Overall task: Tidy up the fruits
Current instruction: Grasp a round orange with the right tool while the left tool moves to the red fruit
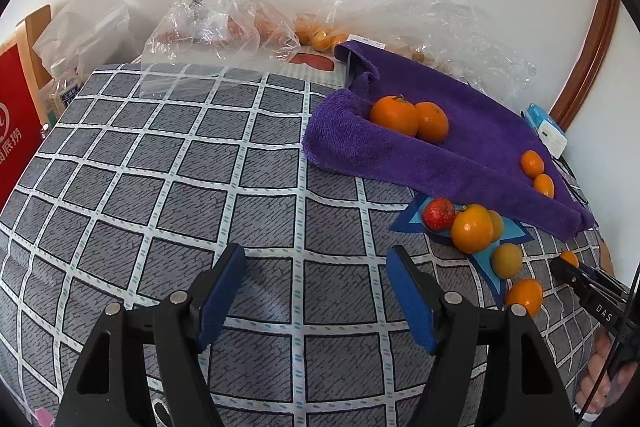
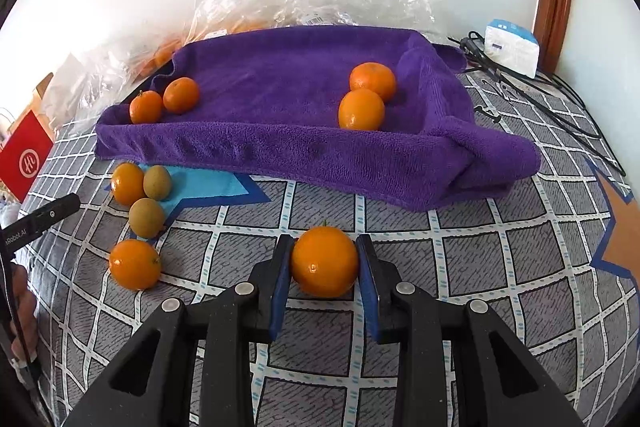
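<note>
My right gripper [image 2: 323,247] is shut on an orange [image 2: 324,261], held just above the checked tablecloth in front of the purple towel [image 2: 280,83]. The towel holds two oranges at its left [image 2: 164,101] and two at its right [image 2: 366,95]. Loose fruit lies left of it on a blue star patch: oranges [image 2: 134,264] [image 2: 127,183] and two greenish-brown fruits [image 2: 146,217]. My left gripper [image 1: 316,263] is open and empty over the cloth. In the left wrist view the towel [image 1: 460,131], a strawberry [image 1: 439,213] and an orange [image 1: 472,227] show at right.
Clear plastic bags [image 1: 224,23] with more fruit lie along the wall behind the towel. A red box [image 1: 16,131] and a bottle [image 1: 64,83] stand at the left. A white pack [image 2: 512,47] and black cables [image 2: 540,87] lie at the right.
</note>
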Action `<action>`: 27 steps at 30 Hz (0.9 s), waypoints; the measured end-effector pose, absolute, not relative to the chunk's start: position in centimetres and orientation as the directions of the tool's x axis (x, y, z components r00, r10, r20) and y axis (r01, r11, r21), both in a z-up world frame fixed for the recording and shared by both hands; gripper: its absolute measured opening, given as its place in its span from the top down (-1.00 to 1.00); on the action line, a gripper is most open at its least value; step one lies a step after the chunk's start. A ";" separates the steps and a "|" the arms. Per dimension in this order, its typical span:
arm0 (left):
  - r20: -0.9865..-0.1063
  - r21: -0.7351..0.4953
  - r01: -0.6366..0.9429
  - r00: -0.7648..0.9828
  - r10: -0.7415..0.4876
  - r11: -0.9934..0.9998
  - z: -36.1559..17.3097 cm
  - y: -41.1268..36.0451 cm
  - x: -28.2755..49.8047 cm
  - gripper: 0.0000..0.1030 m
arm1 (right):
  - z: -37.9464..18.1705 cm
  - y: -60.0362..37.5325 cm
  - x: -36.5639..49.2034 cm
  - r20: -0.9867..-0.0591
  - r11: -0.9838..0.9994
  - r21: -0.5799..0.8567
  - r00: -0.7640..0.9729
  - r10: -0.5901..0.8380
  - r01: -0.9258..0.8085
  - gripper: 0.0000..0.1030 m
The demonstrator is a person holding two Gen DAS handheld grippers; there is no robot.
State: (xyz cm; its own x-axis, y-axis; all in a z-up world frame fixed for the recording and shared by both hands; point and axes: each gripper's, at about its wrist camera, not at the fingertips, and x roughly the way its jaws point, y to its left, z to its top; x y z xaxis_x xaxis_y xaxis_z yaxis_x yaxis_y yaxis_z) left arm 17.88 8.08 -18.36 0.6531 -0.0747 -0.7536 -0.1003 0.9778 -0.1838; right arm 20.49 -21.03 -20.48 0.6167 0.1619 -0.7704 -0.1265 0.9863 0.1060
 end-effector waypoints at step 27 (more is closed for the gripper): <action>-0.776 -0.099 0.065 0.619 -0.118 0.993 -17.8 0.5 22.5 0.00 | -20.3 -20.6 20.1 -0.764 0.989 0.066 0.630 0.137 -0.135 0.39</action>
